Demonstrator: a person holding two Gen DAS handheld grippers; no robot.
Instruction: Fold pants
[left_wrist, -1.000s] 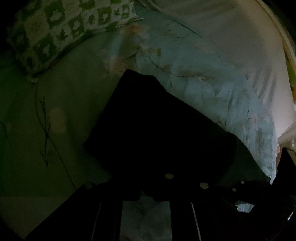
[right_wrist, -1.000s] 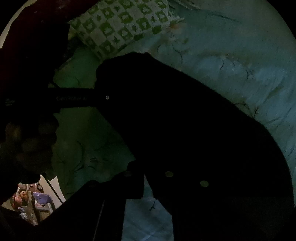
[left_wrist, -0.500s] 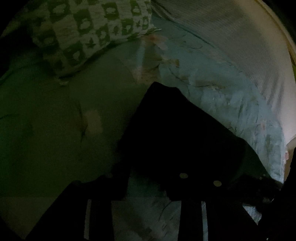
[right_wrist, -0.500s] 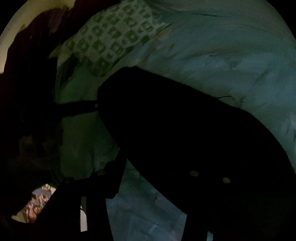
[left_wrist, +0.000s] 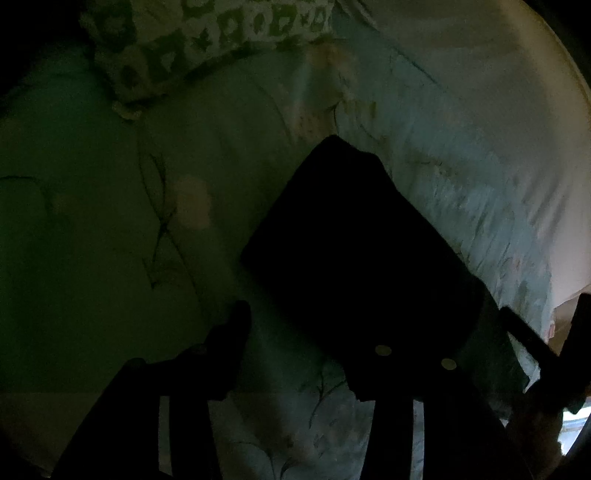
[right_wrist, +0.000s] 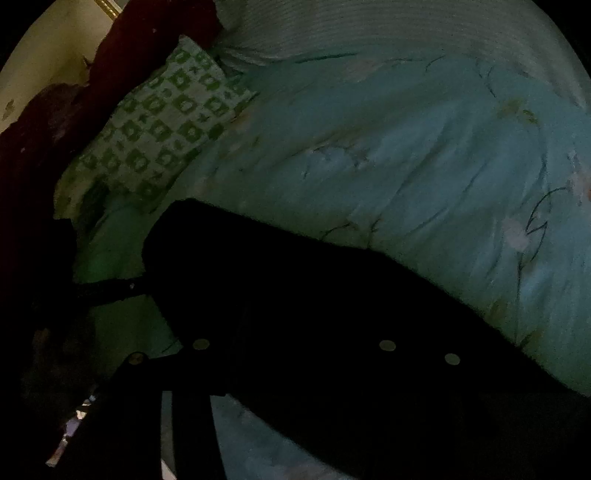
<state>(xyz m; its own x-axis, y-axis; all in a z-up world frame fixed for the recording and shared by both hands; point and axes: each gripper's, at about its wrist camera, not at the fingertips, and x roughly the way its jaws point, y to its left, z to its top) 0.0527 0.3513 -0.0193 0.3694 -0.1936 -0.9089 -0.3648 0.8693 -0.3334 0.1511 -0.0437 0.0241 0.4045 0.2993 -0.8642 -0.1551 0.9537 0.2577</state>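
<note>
The scene is very dark. Black pants (left_wrist: 354, 251) lie folded as a dark slab on a light blue floral bedspread (left_wrist: 461, 177). My left gripper (left_wrist: 310, 343) is open just in front of the pants' near edge; its left finger (left_wrist: 229, 332) is clear of the cloth, its right finger overlaps the pants. In the right wrist view the pants (right_wrist: 314, 295) fill the lower middle. My right gripper (right_wrist: 291, 350) sits over the pants; its fingers merge with the black cloth, so I cannot tell whether it grips them.
A green-and-white checked pillow (right_wrist: 166, 122) lies at the head of the bed, also in the left wrist view (left_wrist: 221, 37). A white striped sheet (left_wrist: 480, 74) lies beyond the bedspread. A dark red headboard (right_wrist: 74, 92) stands at the left.
The left gripper has opened and drawn back from the pants' edge; its left finger now stands free. The right gripper has swung right, with the pants lower and flatter on the bed.
</note>
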